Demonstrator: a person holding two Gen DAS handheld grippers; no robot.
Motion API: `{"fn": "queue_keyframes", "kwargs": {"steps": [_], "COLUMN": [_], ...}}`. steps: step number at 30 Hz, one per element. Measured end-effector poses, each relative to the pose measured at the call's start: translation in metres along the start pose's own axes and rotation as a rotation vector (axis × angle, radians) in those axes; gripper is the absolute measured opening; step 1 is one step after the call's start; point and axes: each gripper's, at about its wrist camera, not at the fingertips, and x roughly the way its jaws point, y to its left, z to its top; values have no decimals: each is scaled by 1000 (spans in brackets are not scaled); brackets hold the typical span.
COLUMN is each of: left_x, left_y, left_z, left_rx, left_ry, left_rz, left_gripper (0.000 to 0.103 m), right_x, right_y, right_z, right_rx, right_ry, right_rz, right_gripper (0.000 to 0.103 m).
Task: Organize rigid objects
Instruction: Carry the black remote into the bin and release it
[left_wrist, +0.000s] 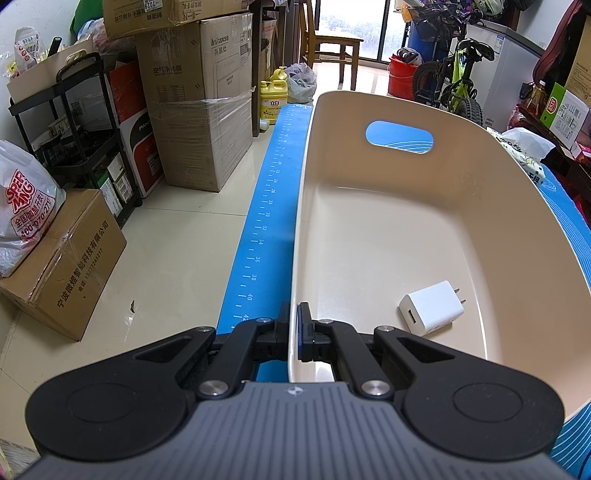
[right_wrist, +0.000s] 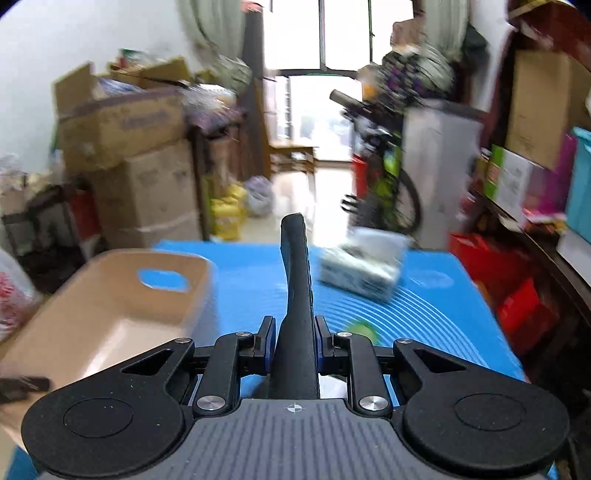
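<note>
**One gripper steadied the bin while the other carried a black tool**

The left gripper (left_wrist: 294, 321) was clamped on the beige bin's (left_wrist: 369, 236) near wall, likely bracing it. A white charger (left_wrist: 430, 308) lay inside. The right gripper (right_wrist: 294, 341) pinched a black, handle-shaped object (right_wrist: 295, 280) above the blue mat (right_wrist: 443, 314), beside the bin, probably bound for it.

The left wrist view is set close over the beige bin (left_wrist: 406, 229), angled downward. The right wrist view sits higher and farther back; the bin (right_wrist: 110, 295) and blue mat (right_wrist: 424, 306) are shared.
</note>
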Motion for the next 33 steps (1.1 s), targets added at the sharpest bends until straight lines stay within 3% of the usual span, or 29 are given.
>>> {"fn": "queue_keyframes", "kwargs": {"steps": [7, 15, 22, 33], "left_x": [0, 0, 0, 0], "left_y": [0, 0, 0, 0], "left_z": [0, 0, 0, 1], "left_rx": [0, 0, 0, 0], "left_ry": [0, 0, 1, 0], "left_rz": [0, -1, 0, 0], "left_gripper": [3, 3, 3, 3], "right_x": [5, 33, 66, 98], "right_y": [59, 114, 153, 180], "right_z": [23, 22, 0, -23], "right_rx": [-60, -136, -213, -356], "right_ry": [-35, 38, 172, 366], "right_rz": [153, 237, 244, 213], "right_gripper": [29, 29, 29, 29]}}
